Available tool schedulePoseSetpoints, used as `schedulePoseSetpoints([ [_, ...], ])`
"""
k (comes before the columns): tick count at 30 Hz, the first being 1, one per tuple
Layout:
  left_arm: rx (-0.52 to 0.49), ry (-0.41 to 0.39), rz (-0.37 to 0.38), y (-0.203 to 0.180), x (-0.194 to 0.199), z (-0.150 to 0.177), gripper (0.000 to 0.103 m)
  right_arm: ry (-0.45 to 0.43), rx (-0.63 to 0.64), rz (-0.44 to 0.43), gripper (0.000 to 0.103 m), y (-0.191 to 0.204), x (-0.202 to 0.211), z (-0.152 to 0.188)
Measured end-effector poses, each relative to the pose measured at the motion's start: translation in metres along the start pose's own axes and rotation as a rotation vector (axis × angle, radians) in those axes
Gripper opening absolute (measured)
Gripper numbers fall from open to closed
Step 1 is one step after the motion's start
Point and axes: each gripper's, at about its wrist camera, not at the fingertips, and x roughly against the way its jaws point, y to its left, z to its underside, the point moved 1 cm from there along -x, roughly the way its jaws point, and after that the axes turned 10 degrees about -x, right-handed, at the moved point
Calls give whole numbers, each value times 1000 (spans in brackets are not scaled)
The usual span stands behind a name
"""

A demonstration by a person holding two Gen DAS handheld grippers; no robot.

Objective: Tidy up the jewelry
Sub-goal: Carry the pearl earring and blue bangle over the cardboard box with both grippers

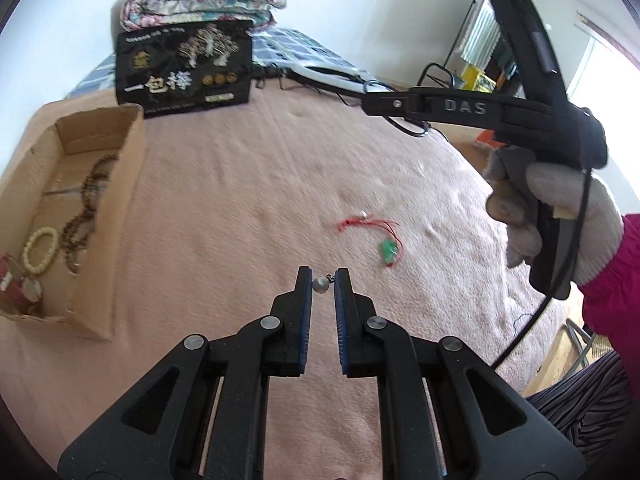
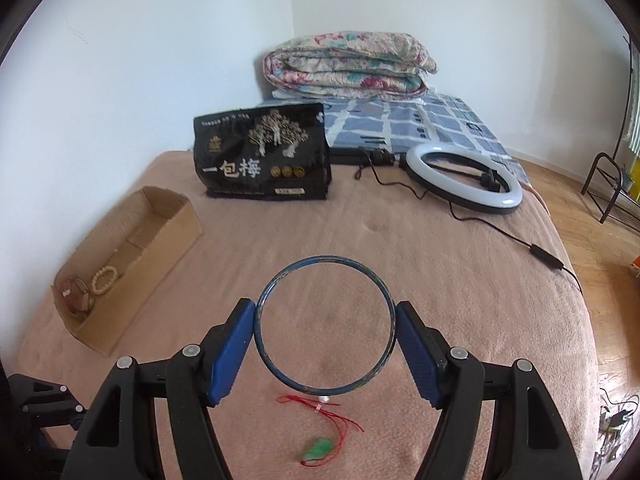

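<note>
My left gripper [image 1: 323, 282] is shut on a small pearl bead [image 1: 319, 285] with a tiny dark hook, held above the pink blanket [image 1: 240, 184]. My right gripper [image 2: 325, 312] is shut on a thin blue bangle [image 2: 324, 258], one pad pressing each side of the ring. Below it on the blanket lies a red string with a green pendant [image 2: 318, 451], seen also in the left wrist view as the pendant [image 1: 387, 249]. An open cardboard box [image 1: 132, 184] at the left holds a brown bead necklace [image 1: 86, 208] and a cream bracelet [image 1: 38, 248].
A black snack bag [image 2: 262, 156] stands at the back of the bed, with a folded floral quilt [image 2: 348, 66] behind it. A ring light [image 2: 464, 178] and its cable lie at the back right. The bed edge and wooden floor [image 2: 600, 248] are to the right.
</note>
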Motion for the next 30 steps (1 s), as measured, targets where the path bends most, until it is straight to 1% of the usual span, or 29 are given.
schedulePoseSetpoints([
  [3, 10, -21, -24, 12, 9, -5, 9, -17, 1, -20, 73, 13, 5, -6],
  [8, 46, -79, -71, 39, 32, -18, 9, -29, 0, -58, 73, 31, 9, -11],
  [14, 69, -104, -142, 76, 51, -31, 9, -21, 13, -86, 73, 52, 6, -12],
  [20, 113, -130, -208, 116, 67, -41, 9, -19, 29, -119, 73, 72, 1, -15],
  [26, 146, -154, -251, 149, 77, -48, 9, -10, 50, -167, 73, 100, -6, -15],
  [30, 189, -164, -269, 174, 77, -47, 9, 13, 75, -210, 73, 121, -12, -10],
])
